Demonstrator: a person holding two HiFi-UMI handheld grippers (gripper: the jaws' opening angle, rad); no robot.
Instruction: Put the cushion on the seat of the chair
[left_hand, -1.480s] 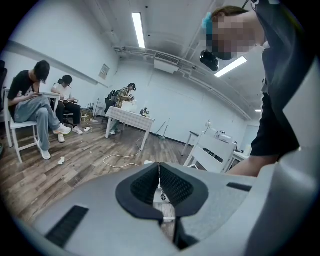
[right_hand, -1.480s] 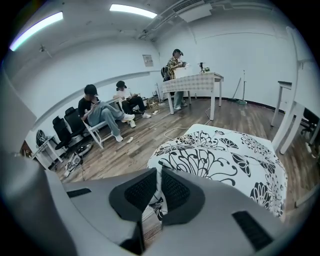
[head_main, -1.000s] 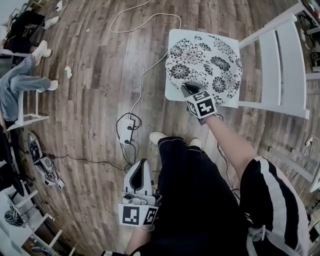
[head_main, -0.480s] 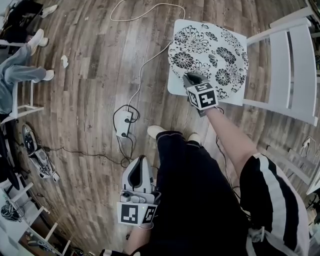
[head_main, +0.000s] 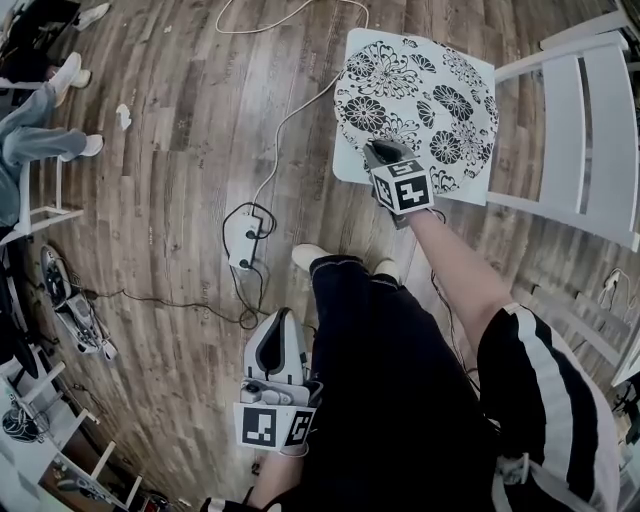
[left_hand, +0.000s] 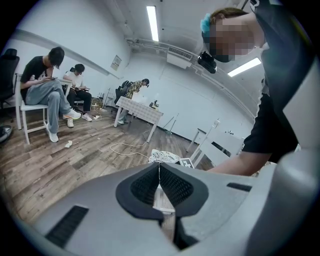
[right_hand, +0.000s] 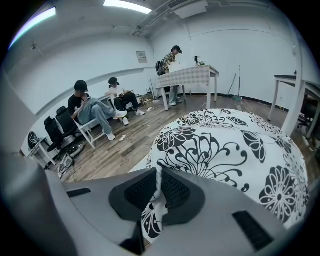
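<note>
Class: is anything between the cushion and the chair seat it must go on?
Nothing visible. The cushion already lies over the chair seat, its near edge pinched in the right gripper. The seat's bare corners show no object; what is under the cushion is hidden.

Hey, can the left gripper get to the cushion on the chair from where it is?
Probably, with a reach: only bare floor lies between the left gripper and the cushion, but it hangs well short with jaws shut.
</note>
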